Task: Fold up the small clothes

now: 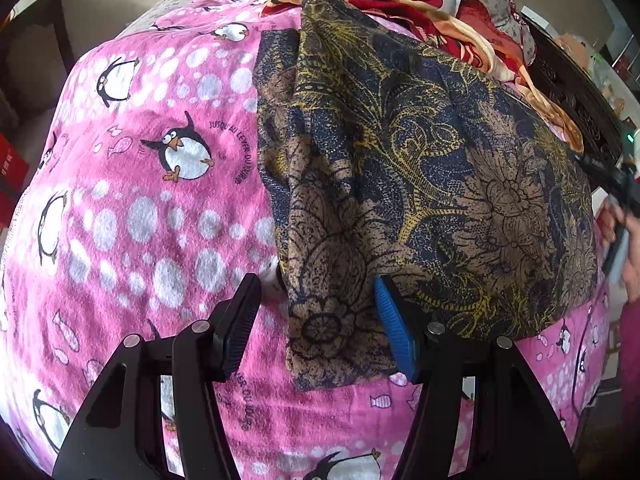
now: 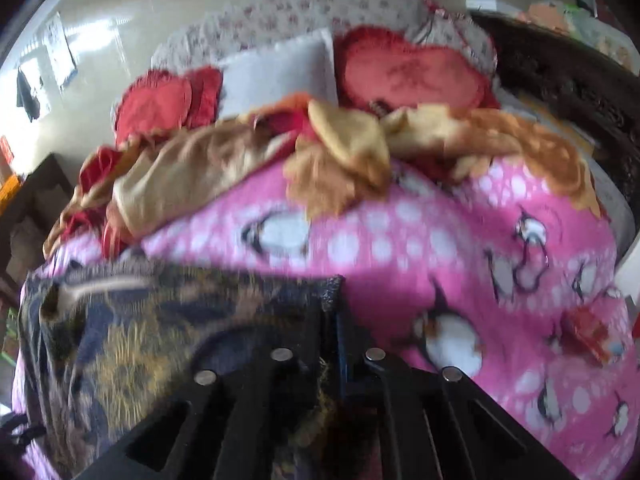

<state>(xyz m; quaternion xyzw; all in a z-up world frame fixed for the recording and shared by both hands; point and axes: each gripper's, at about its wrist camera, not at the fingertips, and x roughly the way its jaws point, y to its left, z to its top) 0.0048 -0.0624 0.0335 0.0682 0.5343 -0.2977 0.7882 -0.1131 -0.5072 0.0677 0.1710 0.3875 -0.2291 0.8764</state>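
Note:
A dark blue, brown and yellow floral garment [image 1: 420,160] lies spread on the pink penguin blanket [image 1: 140,208]. My left gripper [image 1: 318,320] is open, its black pad and blue pad standing on either side of the garment's near left corner without pinching it. In the blurred right wrist view, my right gripper [image 2: 337,304] is shut on a corner of the same garment [image 2: 140,332], and cloth runs down between its fingers. The hand [image 1: 630,248] holding that gripper shows at the right edge of the left wrist view, beside the garment's right side.
A crumpled red and tan blanket [image 2: 240,160] is heaped at the far side of the bed. Behind it lie red heart cushions [image 2: 404,72] and a white pillow [image 2: 280,72]. A dark carved headboard [image 2: 560,76] runs along the right. Pink blanket [image 2: 480,240] stretches right of the garment.

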